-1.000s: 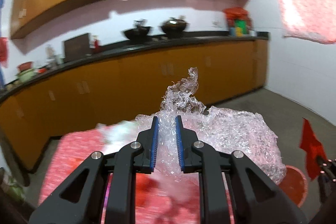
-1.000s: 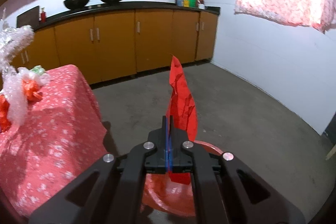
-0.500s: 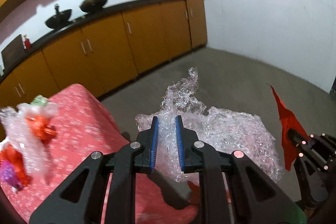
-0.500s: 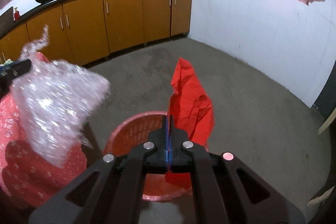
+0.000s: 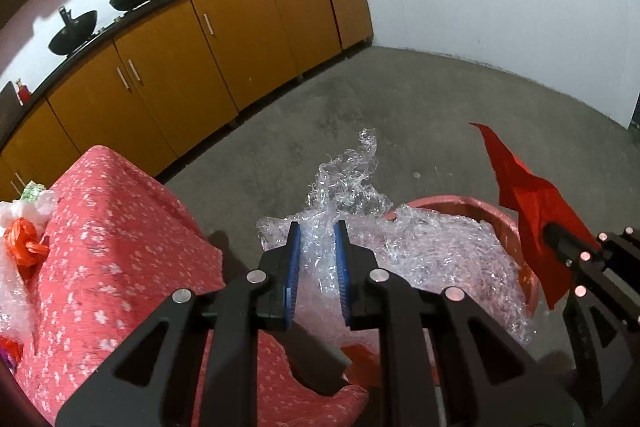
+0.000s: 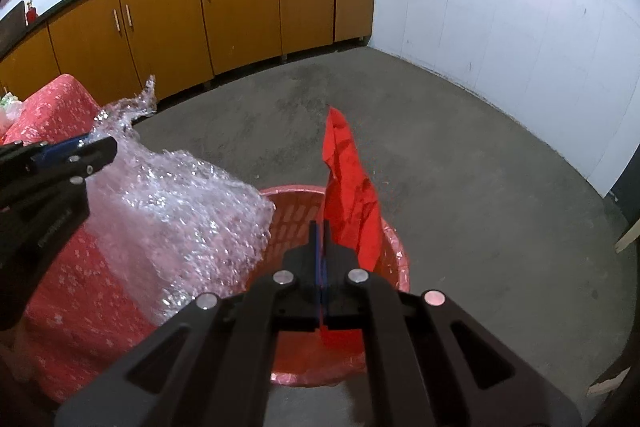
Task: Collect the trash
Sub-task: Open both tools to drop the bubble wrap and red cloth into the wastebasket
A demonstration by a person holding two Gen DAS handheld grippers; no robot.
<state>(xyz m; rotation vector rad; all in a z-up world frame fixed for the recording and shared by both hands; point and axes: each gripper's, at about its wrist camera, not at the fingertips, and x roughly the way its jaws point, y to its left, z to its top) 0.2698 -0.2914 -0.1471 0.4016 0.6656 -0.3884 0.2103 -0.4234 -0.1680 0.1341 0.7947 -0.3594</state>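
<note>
Your left gripper (image 5: 316, 259) grips wide bubble wrap (image 5: 420, 259), your right gripper (image 6: 320, 259) pinches red paper (image 6: 352, 195); released off-centre, the wrap may catch the basket (image 6: 392, 251) rim and spill.

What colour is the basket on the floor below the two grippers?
Red-pink, with a slotted wall; the basket shows best in the right wrist view.

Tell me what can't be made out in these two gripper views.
- Inside of the red plastic basket: both views, covered by the clear bubble wrap sheet, the red paper scrap and the fingers.
- Trash on the red floral tablecloth: left view, cut off at the edge.
- Countertop items: too small.
</note>
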